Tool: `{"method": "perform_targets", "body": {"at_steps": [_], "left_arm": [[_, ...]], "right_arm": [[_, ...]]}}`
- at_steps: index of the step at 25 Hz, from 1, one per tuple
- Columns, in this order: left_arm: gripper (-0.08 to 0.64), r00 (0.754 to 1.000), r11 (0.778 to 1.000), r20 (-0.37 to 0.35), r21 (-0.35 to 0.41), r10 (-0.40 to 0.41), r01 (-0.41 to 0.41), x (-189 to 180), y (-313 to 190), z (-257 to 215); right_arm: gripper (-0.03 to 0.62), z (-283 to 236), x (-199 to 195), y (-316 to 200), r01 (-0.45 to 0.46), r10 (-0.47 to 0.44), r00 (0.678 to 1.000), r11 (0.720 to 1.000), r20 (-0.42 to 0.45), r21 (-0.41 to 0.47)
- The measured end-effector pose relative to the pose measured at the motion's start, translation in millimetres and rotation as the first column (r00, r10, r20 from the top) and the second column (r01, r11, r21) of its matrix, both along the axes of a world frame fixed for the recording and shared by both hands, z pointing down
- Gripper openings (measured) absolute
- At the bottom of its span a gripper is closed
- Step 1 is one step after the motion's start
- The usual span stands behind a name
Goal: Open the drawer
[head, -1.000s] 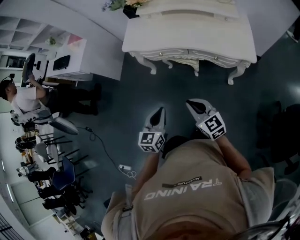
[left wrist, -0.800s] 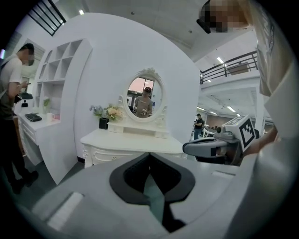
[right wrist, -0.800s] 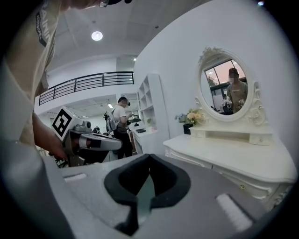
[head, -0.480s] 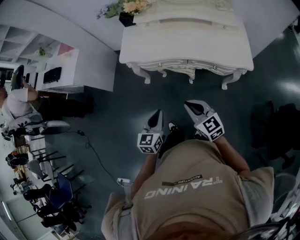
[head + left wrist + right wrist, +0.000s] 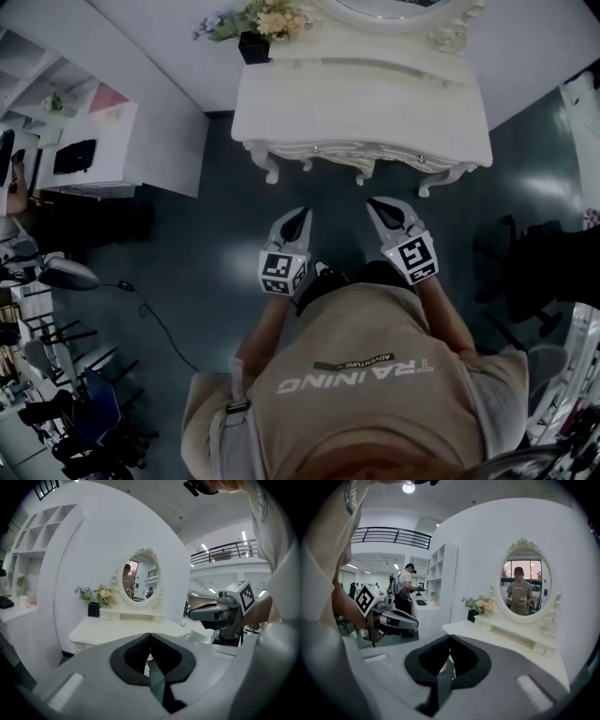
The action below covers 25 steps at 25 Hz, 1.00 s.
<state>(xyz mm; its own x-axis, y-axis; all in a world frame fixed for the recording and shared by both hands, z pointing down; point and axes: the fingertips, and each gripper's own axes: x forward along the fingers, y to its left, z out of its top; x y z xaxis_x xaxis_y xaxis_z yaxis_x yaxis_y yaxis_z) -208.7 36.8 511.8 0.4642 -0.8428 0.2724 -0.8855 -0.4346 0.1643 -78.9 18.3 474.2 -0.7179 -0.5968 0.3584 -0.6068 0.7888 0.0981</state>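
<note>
Jaws closed and empty, left gripper [image 5: 300, 216] and right gripper [image 5: 378, 204] hang near the white dressing table [image 5: 361, 103]; flowers [image 5: 267, 17] and oval mirror [image 5: 526, 584] stand at its back.

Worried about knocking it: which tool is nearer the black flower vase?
Left. The left tool is before the white dressing table, on the side of the black flower vase; the right tool is farther right.

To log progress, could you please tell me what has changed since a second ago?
The person has stepped closer to the dressing table, bringing the left gripper and right gripper toward it. Nothing was grasped; both stayed shut and empty, the drawers closed.
</note>
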Motion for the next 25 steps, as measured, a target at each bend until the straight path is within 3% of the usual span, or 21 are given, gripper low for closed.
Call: {"method": "perform_targets", "body": {"at_steps": [3, 8, 13, 18, 25], "left_arm": [[0.008, 1.0, 1.0, -0.01, -0.025, 0.003, -0.003, -12, -8, 6], [0.008, 1.0, 0.998, 0.001, -0.059, 0.021, -0.021, -8, -42, 21], [0.008, 0.998, 0.999, 0.059, -0.049, 0.023, -0.02, 6, -81, 14], [0.008, 0.992, 0.998, 0.128, -0.066, 0.006, 0.002, 15, -125, 3], [0.008, 0.992, 0.994, 0.126, -0.101, -0.034, 0.046, 39, -190, -1]], "right_arm": [[0.003, 2, 0, -15, -0.03, 0.03, 1.0, 0.999, 0.003, -0.014], [0.003, 15, 1, -50, -0.07, 0.078, 0.992, 0.994, 0.101, -0.078], [0.003, 40, 5, -83, -0.035, 0.049, 0.99, 0.993, 0.129, -0.109], [0.003, 33, 18, -144, 0.004, 0.003, 0.99, 0.999, 0.143, -0.048], [0.003, 44, 38, -210, 0.059, -0.043, 0.981, 0.995, 0.187, -0.079]]}}
